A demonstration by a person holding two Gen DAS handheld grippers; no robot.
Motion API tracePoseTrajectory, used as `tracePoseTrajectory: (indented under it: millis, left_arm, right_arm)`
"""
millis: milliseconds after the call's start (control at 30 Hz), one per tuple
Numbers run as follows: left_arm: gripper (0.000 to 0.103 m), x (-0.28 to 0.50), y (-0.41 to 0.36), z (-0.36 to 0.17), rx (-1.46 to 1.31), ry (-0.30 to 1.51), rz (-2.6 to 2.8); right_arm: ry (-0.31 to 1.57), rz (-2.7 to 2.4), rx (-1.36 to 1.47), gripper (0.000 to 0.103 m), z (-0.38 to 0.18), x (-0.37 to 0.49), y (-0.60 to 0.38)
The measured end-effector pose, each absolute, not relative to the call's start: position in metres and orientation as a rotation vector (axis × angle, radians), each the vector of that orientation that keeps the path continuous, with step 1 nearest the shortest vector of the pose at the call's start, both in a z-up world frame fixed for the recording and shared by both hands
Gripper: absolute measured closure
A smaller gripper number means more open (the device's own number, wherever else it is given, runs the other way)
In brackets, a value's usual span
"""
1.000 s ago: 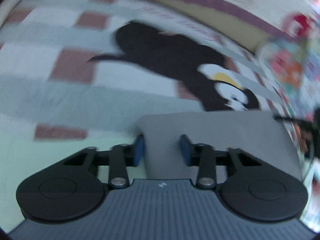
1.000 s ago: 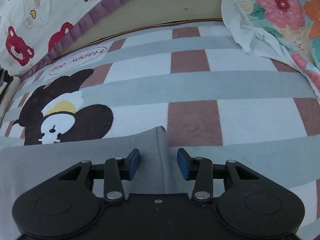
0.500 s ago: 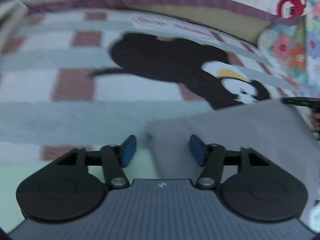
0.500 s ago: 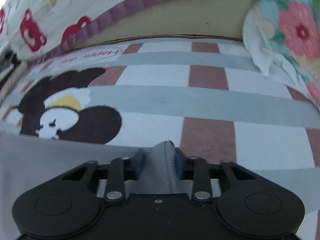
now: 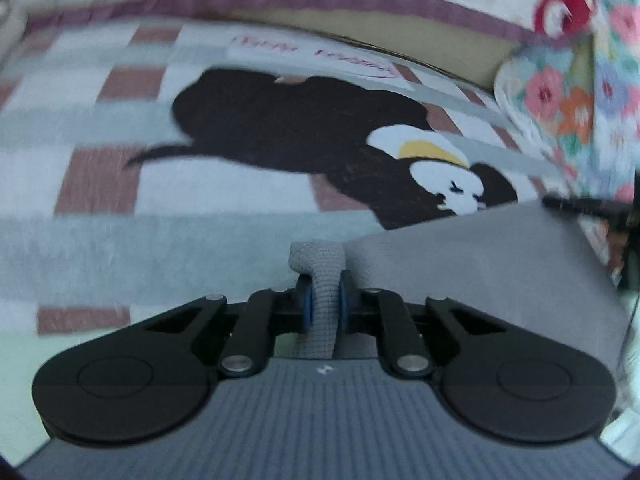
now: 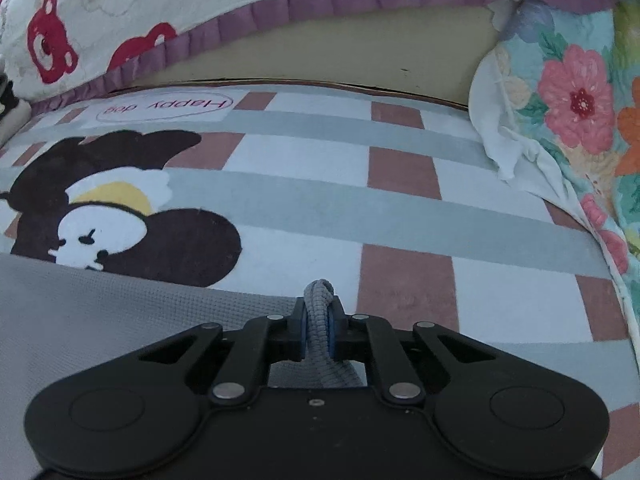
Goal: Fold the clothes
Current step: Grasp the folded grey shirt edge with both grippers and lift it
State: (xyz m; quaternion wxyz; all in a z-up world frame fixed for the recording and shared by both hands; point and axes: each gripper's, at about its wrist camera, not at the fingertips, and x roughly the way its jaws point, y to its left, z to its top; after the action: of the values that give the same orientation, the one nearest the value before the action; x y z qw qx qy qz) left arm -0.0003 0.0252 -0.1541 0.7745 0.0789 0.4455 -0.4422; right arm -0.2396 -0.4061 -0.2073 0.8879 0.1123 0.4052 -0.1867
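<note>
Grey garment (image 5: 472, 276) corners pinched by left tool (image 5: 323, 306) and right tool (image 6: 318, 330) over the bed (image 6: 400, 208); judging mid-fold, next carry both across evenly

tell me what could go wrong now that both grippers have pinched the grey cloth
1. The left gripper and the right gripper each clamp only a narrow bunched edge of the grey knit garment; it may slip free on lifting.
2. Bunched corners could leave the fold creased or uneven.

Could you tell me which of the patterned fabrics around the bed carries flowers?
The quilt bunched at the right edge; the purple-trimmed cover behind shows red bears instead.
</note>
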Motion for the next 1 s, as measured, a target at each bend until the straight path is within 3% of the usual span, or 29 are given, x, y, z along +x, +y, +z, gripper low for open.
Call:
tracePoseTrajectory:
  millis: [67, 133, 200, 400, 467, 533, 600, 633, 667, 1000]
  left_arm:
    - [0.088, -0.005, 0.021, -0.153, 0.221, 0.939, -0.939]
    - [0.085, -0.003, 0.021, -0.154, 0.237, 0.942, -0.912]
    - [0.077, -0.001, 0.02, -0.155, 0.252, 0.945, -0.884]
    - [0.046, 0.01, 0.023, -0.163, 0.234, 0.995, -0.817]
    - [0.038, 0.016, 0.025, -0.168, 0.171, 1.029, -0.824]
    - [0.032, 0.015, 0.023, -0.169, 0.151, 1.037, -0.882]
    - [0.039, 0.008, 0.019, -0.17, 0.178, 1.007, -0.91]
    - [0.07, 0.006, 0.018, -0.17, 0.173, 1.01, -0.914]
    - [0.091, 0.004, 0.017, -0.17, 0.168, 1.014, -0.917]
    - [0.094, -0.009, 0.007, -0.092, 0.2, 0.695, -0.928]
  right_arm:
    - [0.846, -0.406, 0.227, 0.086, -0.207, -0.239, -0.405]
    - [0.85, -0.424, 0.223, 0.077, -0.207, -0.24, -0.405]
    - [0.859, -0.44, 0.238, 0.063, -0.21, -0.243, -0.408]
    - [0.837, -0.381, 0.354, 0.048, -0.216, -0.253, -0.419]
    - [0.835, -0.361, 0.349, 0.048, -0.216, -0.252, -0.418]
    - [0.816, -0.331, 0.324, 0.079, -0.219, -0.248, -0.413]
    - [0.796, -0.306, 0.3, 0.091, -0.221, -0.245, -0.408]
    - [0.785, -0.311, 0.293, 0.092, -0.22, -0.245, -0.406]
    - [0.768, -0.326, 0.279, 0.093, -0.217, -0.247, -0.402]
    - [0.595, -0.408, 0.135, 0.097, -0.147, -0.233, -0.405]
